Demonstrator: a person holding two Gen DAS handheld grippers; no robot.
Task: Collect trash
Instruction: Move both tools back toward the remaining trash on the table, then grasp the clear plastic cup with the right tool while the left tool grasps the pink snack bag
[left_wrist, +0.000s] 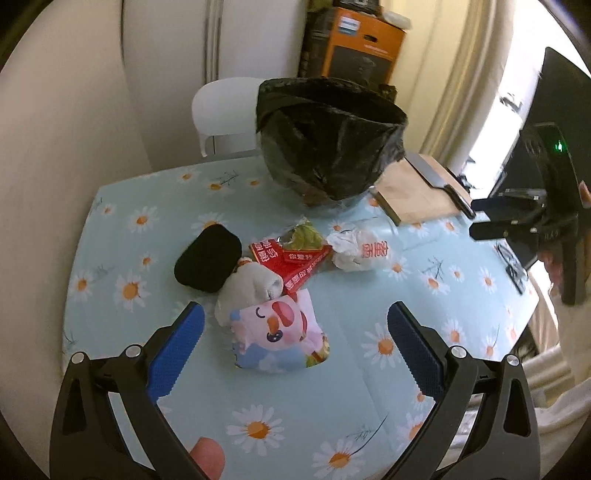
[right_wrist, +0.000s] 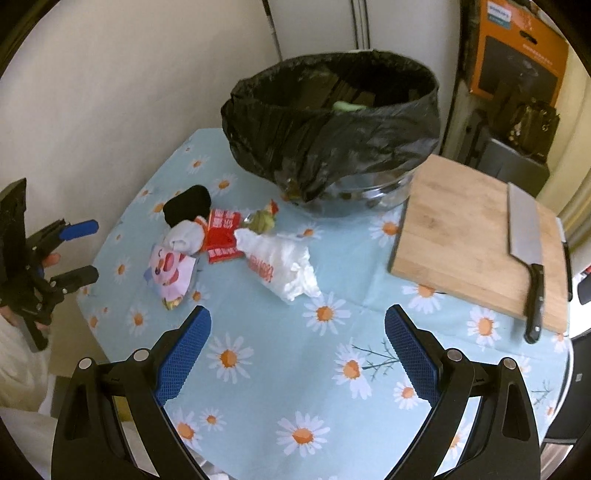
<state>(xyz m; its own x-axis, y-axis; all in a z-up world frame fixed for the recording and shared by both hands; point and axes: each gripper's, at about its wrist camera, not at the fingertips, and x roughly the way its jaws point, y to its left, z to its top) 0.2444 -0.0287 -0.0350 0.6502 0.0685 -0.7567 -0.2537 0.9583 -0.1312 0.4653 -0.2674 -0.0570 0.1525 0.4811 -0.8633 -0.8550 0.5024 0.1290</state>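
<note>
A: Where are the left tongs (left_wrist: 295, 325)?

B: They fill the bottom of the left wrist view, blue pads spread wide and holding nothing. Between them, in the lower middle of the frame, lies a pink cartoon wrapper (left_wrist: 279, 336) on the daisy-print desk (left_wrist: 122, 236).

A: And the right tongs (right_wrist: 297, 326)?

B: Also spread and empty, at the bottom of the right wrist view over bare cloth. The nearest trash is a crumpled white plastic bag (right_wrist: 282, 267) with red print, just above centre.

A: What else is in the pile?

B: Left of centre in the right view: a red packet (right_wrist: 221, 240) touching the bag, a greenish scrap (right_wrist: 263, 220) above it, a white sock (right_wrist: 186, 234) against the packet and a black sock (right_wrist: 186, 205) at the pile's upper left. The cartoon wrapper sits at the pile's lower left edge.

A: The bin?

B: A metal bin lined with a black bag (right_wrist: 332, 136) stands on the desk in the upper middle of both views, with something pale green inside. At the right of the right view a wooden cutting board (right_wrist: 465, 236) lies just beside it, a cleaver (right_wrist: 526, 254) resting on the board with its handle over the near edge.
</note>
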